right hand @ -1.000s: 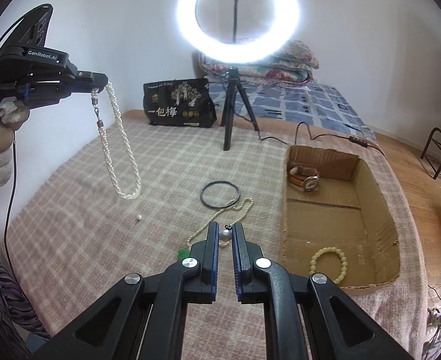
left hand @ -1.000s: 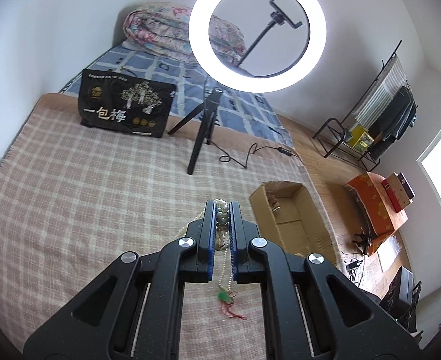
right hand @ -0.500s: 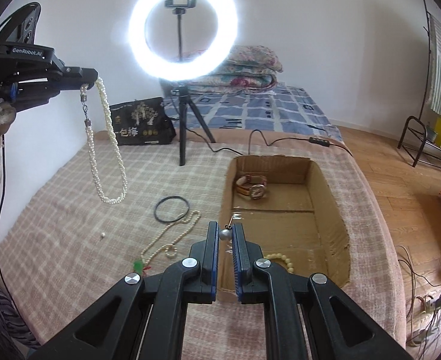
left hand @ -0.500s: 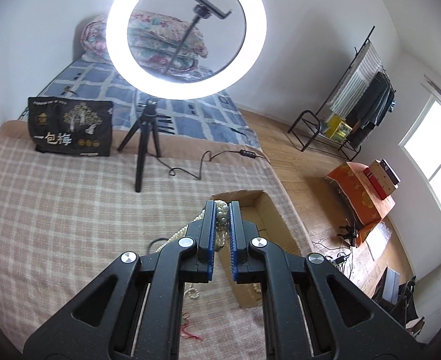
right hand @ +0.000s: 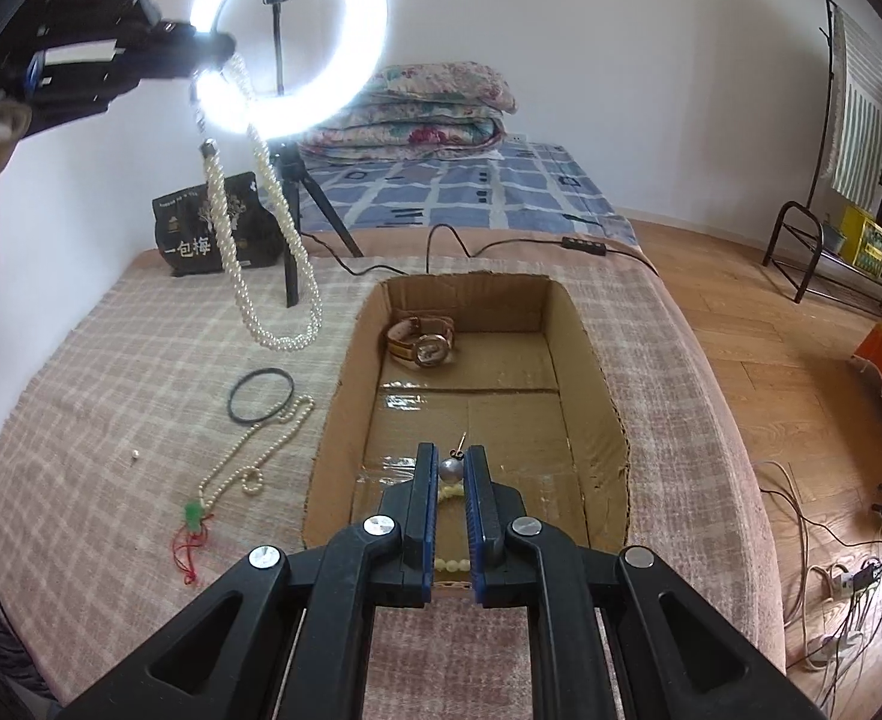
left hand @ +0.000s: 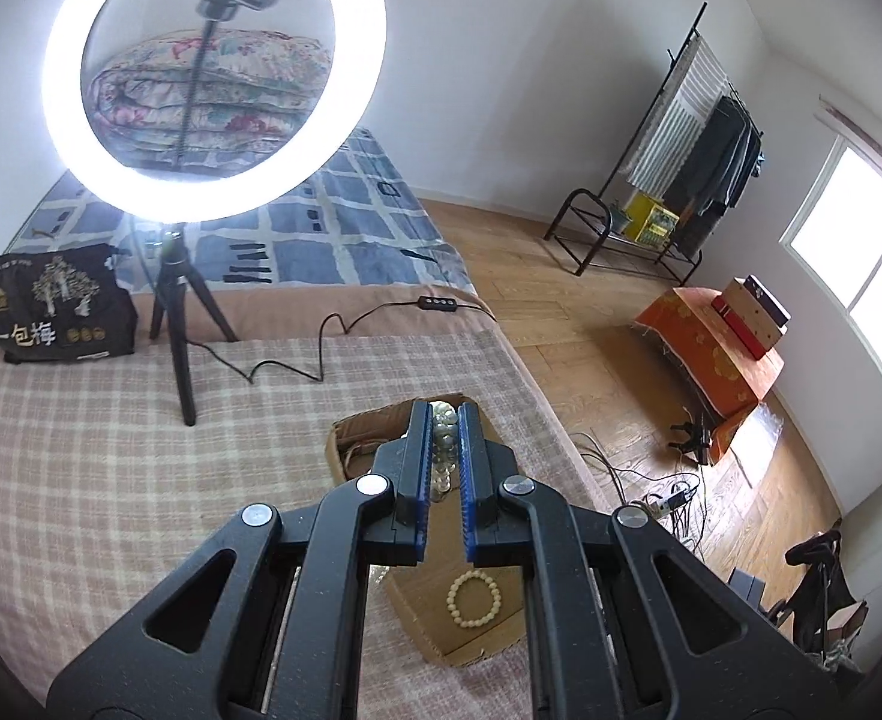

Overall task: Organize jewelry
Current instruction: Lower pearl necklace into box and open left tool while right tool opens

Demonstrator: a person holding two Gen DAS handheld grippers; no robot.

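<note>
Brown cardboard box (right hand: 585, 360), pink-checked blanket (right hand: 111, 420)

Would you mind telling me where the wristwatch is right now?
In the right wrist view, the wristwatch lies inside the cardboard box, in its far left corner.

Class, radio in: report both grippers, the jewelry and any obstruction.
Left gripper shut on twisted white pearl necklace, hanging beside brown cardboard box. Right gripper shut on grey pearl earring over box. Nothing blocks the box opening.

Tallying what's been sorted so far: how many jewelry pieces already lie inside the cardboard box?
2: a watch at the cardboard box's far end, a bead bracelet near the front. More may hide behind the gripper.
</note>
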